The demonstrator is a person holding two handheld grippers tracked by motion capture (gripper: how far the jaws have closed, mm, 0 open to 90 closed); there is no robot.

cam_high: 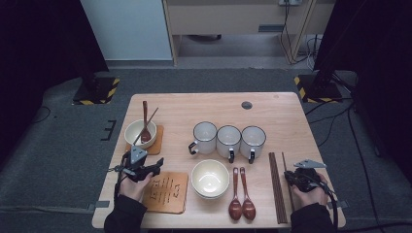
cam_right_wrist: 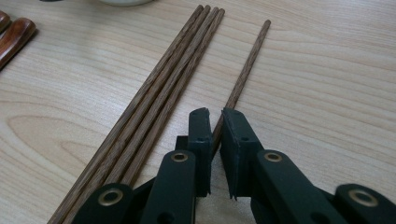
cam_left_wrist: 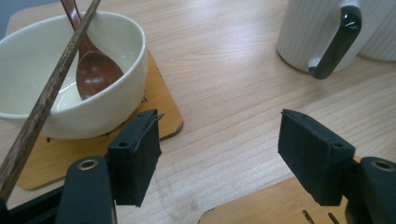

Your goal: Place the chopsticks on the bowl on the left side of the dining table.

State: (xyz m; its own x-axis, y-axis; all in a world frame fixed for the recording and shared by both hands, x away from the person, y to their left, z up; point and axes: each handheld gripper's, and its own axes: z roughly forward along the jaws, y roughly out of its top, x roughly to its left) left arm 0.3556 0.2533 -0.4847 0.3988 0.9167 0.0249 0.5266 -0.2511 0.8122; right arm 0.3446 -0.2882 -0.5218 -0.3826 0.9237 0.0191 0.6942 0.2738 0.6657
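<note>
My right gripper [cam_right_wrist: 215, 121] is shut on the near end of a single wooden chopstick [cam_right_wrist: 247, 65] that lies on the table, apart from a bundle of several chopsticks [cam_right_wrist: 173, 79] to its left. In the high view this gripper [cam_high: 291, 175] sits at the front right beside the bundle [cam_high: 276, 187]. My left gripper [cam_left_wrist: 219, 135] stands open over bare wood with nothing between its pads. It is just in front of a white bowl [cam_left_wrist: 116, 70] that holds a brown spoon [cam_left_wrist: 93, 70] and a chopstick [cam_left_wrist: 51, 88]. In the high view it [cam_high: 154, 165] hovers at the front left.
Three white mugs [cam_high: 228, 141] line the middle of the table. A second white bowl [cam_high: 210, 177] stands in front of them, with two brown spoons [cam_high: 241, 194] to its right. A wooden coaster [cam_high: 167, 194] lies at the front left. The left bowl rests on another coaster [cam_left_wrist: 159, 102].
</note>
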